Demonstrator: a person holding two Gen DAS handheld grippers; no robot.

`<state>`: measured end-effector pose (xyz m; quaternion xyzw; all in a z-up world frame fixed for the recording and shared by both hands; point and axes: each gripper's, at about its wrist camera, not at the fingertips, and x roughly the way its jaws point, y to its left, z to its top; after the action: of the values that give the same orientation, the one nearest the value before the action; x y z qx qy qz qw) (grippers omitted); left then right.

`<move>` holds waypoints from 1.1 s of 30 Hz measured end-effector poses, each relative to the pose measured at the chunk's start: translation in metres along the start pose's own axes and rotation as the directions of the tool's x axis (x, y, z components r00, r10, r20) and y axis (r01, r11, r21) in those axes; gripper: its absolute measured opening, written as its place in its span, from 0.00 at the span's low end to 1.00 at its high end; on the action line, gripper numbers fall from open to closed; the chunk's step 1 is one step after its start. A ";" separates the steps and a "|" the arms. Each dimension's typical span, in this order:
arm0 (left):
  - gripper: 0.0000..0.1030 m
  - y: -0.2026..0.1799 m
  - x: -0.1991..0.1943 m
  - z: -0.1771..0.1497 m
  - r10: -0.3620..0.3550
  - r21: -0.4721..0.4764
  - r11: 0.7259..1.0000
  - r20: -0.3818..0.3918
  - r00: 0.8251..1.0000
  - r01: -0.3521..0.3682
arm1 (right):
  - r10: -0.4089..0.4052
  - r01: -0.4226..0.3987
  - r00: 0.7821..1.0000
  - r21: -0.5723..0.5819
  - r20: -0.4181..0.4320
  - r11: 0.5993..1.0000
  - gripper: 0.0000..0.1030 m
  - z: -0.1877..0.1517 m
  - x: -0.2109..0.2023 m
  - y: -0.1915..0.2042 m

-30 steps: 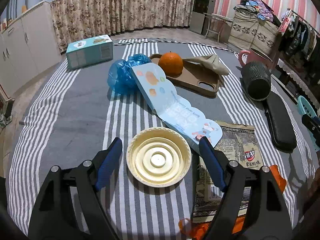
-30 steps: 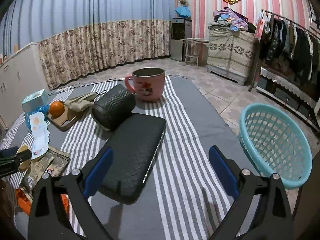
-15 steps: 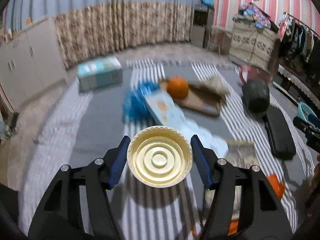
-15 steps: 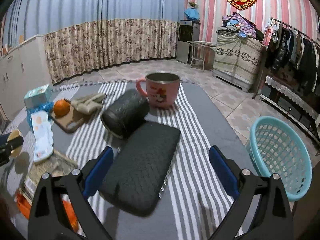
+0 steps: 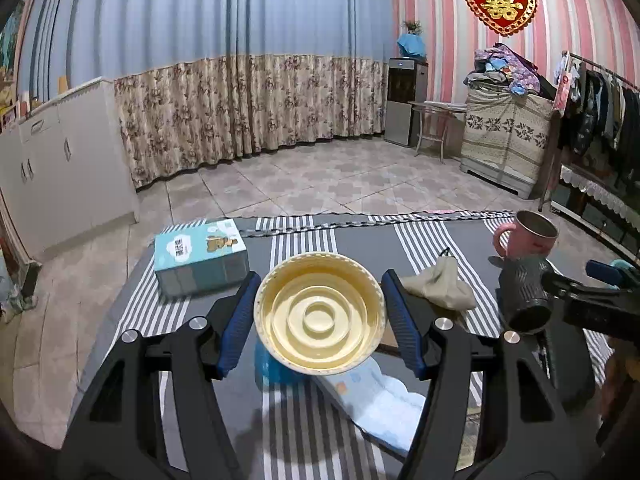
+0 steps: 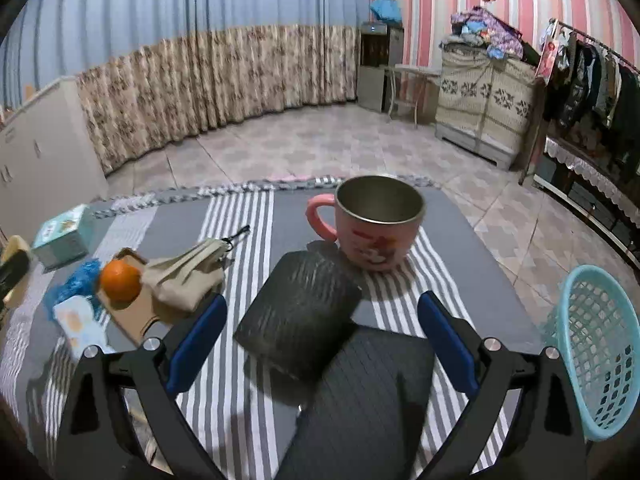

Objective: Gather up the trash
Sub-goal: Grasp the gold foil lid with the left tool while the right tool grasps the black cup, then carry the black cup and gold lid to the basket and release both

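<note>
left gripper (image 5: 319, 312): I've got it clamped on the yellow bowl (image 5: 319, 314), blue pads pressed on both sides of the rim, and the bowl's lifted clear off the counter (image 5: 360, 240)

bowl: yellowish paper or plastic thing with ring ridges inside, open side tipped toward my camera; its shadow falls on the striped cloth below

right gripper (image 6: 322, 340): jaws spread wide, nothing between them, hanging over the black case (image 6: 360, 400) and the dark ribbed cylinder (image 6: 298, 316) lying on its side

basket (image 6: 596, 348): light blue mesh one at the right edge of the counter, looks empty from what I can see

under the bowl: blue crumpled plastic (image 5: 276, 368) and a light blue printed card (image 5: 376, 396) lying flat

other stuff: pink mug (image 6: 376, 224) upright behind the cylinder, orange (image 6: 120, 280) on a brown board (image 6: 136, 312), beige folded umbrella (image 6: 188, 272) beside it, teal box (image 5: 200, 256) far left

blur: right view's a bit smeared
</note>
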<state>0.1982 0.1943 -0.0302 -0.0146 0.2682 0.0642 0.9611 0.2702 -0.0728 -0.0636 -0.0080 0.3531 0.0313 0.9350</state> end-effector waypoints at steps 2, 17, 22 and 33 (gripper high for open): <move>0.59 0.002 0.008 0.000 0.002 -0.009 1.000 -0.016 1.000 -0.002 | -0.040 0.040 0.998 -0.002 -0.048 0.999 0.91 0.004 0.017 0.006; 0.59 -0.004 0.009 -0.005 0.031 0.003 1.000 -0.049 0.998 -0.030 | 0.043 -0.044 0.999 -0.067 -0.021 0.997 0.74 0.001 0.013 0.013; 0.59 -0.025 -0.001 0.000 0.020 0.011 1.000 -0.055 0.998 -0.020 | 0.083 -0.080 0.995 -0.051 0.056 0.995 0.74 0.000 -0.024 -0.027; 0.59 -0.129 -0.035 -0.004 -0.090 0.034 0.995 0.003 0.996 0.090 | -0.042 0.052 0.986 -0.060 0.164 0.997 0.74 -0.035 -0.097 -0.163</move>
<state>0.1831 0.0623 -0.0159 -0.0101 0.2664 0.0163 0.9637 0.1849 -0.2421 -0.0271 -0.0440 0.2740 0.0211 0.9605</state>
